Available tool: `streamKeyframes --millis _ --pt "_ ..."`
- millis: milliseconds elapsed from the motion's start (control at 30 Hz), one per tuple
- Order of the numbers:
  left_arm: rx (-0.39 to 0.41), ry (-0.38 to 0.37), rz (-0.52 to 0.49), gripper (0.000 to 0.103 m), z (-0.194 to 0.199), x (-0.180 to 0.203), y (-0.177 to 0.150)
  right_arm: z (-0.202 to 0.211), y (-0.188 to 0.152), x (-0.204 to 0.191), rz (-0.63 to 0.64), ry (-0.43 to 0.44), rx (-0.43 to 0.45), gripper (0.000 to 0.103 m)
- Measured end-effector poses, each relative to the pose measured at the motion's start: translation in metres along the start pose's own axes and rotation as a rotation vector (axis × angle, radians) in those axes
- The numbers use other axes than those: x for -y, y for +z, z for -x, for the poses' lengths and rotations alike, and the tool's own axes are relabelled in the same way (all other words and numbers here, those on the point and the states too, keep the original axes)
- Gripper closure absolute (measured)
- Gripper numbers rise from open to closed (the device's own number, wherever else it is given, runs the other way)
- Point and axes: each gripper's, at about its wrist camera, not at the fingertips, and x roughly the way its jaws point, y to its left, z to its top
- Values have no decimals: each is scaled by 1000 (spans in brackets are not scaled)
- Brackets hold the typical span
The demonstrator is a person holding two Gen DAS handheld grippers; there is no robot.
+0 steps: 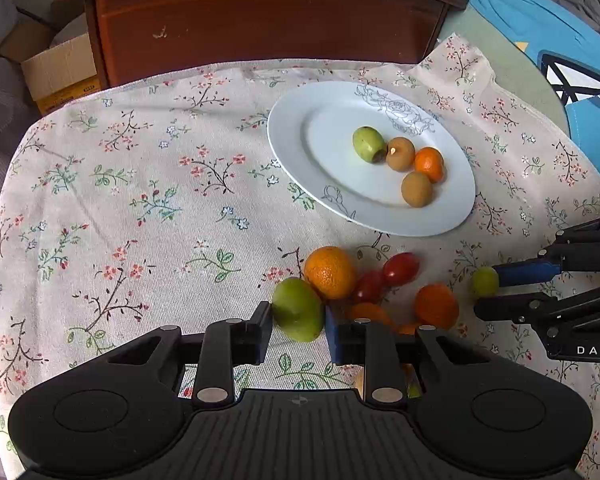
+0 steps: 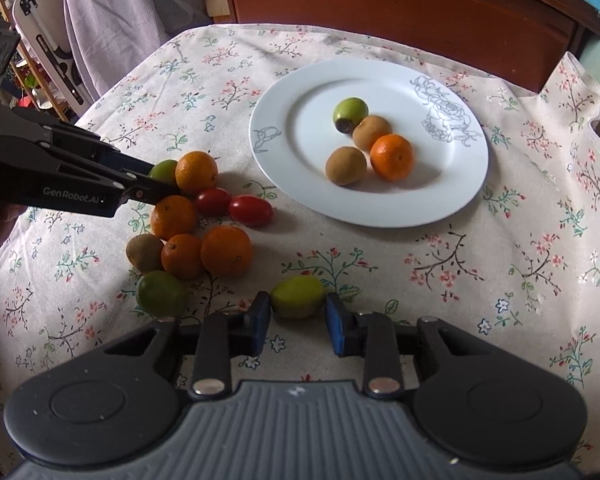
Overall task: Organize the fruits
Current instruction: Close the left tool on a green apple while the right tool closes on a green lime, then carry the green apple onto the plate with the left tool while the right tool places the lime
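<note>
We count four fruits on the plate (image 2: 284, 184): two kiwis, one orange, one green fruit. Beside the plate: four oranges, two tomatoes, one kiwi, three green fruits.

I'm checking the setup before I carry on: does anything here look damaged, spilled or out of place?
Nothing spilled. On the plate, the green fruit has a dark brown patch at one end, maybe a bruise or just its blossom end. The tablecloth lies rumpled at the far corner. The other fruits look sound.
</note>
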Motion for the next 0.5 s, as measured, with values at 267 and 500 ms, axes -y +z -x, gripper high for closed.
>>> streamKeyframes --millis 267,500 --pt "91 -2 16 77 20 -1 16 22 16 24 -141 -21 141 73" --pt "153 -20 36 77 21 2 36 26 24 36 -215 -48 214 73"
